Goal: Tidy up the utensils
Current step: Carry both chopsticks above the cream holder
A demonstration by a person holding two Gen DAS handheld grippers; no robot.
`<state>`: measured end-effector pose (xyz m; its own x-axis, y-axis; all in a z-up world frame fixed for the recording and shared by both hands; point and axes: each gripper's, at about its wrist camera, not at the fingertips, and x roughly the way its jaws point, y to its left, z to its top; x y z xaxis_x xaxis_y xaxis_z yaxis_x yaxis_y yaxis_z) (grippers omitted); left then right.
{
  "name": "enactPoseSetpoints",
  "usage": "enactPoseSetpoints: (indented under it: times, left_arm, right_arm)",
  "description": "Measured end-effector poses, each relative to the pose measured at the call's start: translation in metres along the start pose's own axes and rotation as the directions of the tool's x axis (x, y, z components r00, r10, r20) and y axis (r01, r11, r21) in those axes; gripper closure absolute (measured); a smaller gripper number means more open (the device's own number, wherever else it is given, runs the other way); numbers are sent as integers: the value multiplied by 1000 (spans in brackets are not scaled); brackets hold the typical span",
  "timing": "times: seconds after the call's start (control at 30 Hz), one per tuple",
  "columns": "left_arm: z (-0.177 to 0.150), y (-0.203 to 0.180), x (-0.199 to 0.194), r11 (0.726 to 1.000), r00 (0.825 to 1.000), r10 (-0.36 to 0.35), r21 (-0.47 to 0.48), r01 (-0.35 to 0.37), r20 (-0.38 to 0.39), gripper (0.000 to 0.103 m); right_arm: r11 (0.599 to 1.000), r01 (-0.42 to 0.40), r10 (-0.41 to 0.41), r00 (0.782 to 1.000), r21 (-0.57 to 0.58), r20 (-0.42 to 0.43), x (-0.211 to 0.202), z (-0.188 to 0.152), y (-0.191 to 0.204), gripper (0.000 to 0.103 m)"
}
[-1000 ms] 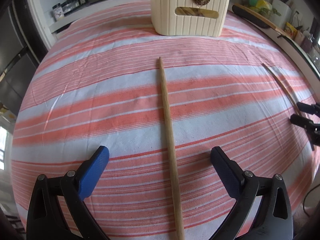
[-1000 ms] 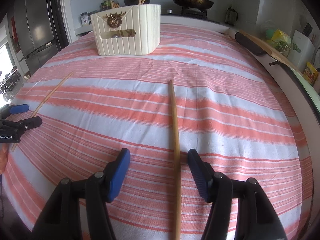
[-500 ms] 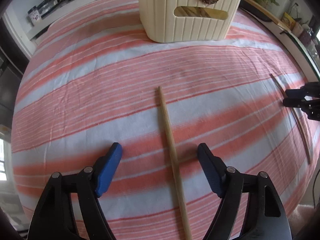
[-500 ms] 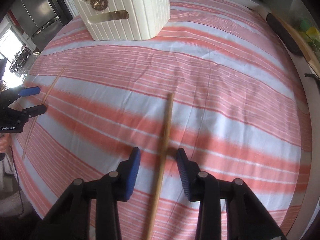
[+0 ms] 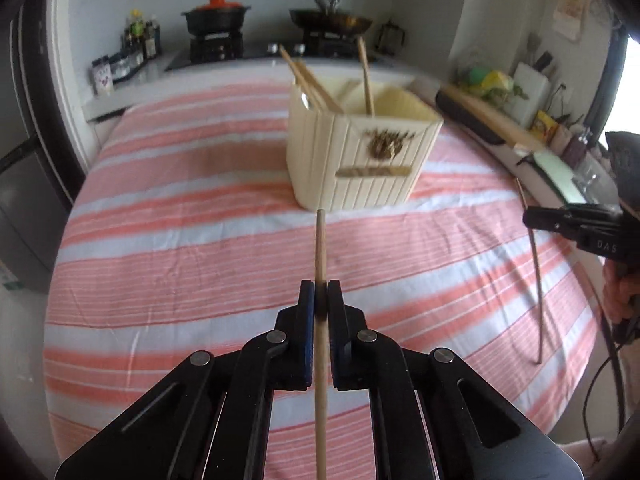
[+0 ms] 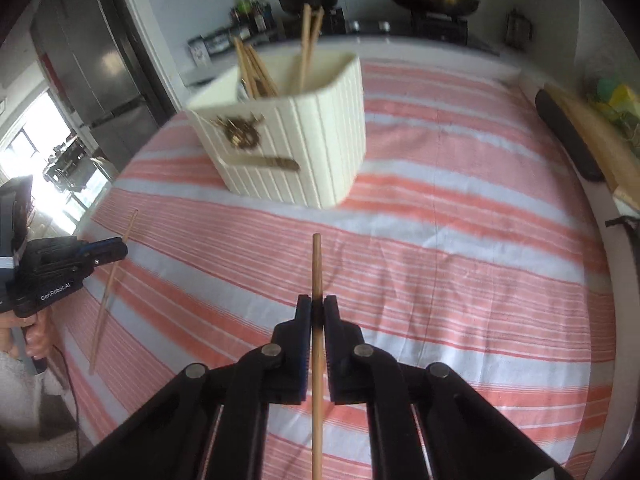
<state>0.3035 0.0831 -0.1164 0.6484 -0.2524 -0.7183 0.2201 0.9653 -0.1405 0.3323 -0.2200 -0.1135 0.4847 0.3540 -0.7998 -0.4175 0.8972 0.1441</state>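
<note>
My left gripper [image 5: 320, 292] is shut on a wooden chopstick [image 5: 320, 248] and holds it above the striped cloth, tip pointing at the cream utensil holder [image 5: 360, 160]. My right gripper [image 6: 317, 306] is shut on a second wooden chopstick [image 6: 316, 264], also lifted, pointing toward the holder [image 6: 288, 148]. The holder has several chopsticks [image 6: 256, 70] standing in it. In the right wrist view the left gripper [image 6: 100, 254] shows at the left with its chopstick [image 6: 106, 304]. In the left wrist view the right gripper [image 5: 560, 218] shows at the right with its chopstick [image 5: 538, 280].
The table is covered by a red and white striped cloth [image 5: 180, 240]. A stove with a black pot [image 5: 216, 16] and a pan [image 5: 332, 20] stands behind. A dark roll and wooden board [image 6: 576, 140] lie along the right edge. A fridge [image 6: 100, 80] stands at the left.
Both grippers have shut on their chopsticks and lifted them off the cloth. Both views now look level toward the holder.
</note>
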Motion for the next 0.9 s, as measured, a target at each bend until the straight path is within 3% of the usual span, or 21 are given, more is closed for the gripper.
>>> enactPoseSetpoints:
  times: [0.17,0.4,0.6,0.7,0.83,0.9]
  left_arm:
    - [7,-7,-59,999,986,-43,-2,44,162,98]
    - [30,-10,-84,998,965,-49,-28,58,258,99]
    - [85,-4,-114,996,934,-54,-41,73,352,99]
    - [124,-3,-123,998,911,-34,-34,52,410,99]
    - [167,-2,-118,998,887,-8,-47,33,462,99]
    - [185,-2,-109,998,886,0,-58,30,463,99]
  right_arm:
    - [998,-10,19,987,-61,160,-59,-6,35,97]
    - [996,27,2,952,-90,306,-84,14,62,97]
    - [995,52,-14,913,-83,409,-110,71,57,97]
    - [995,56,-16,893,-77,450,-124,108,55,97]
    - [995,70,-26,868,-70,496,-135,153,50,97]
    - [994,85,-37,852,-69,523,-137,170,48,97]
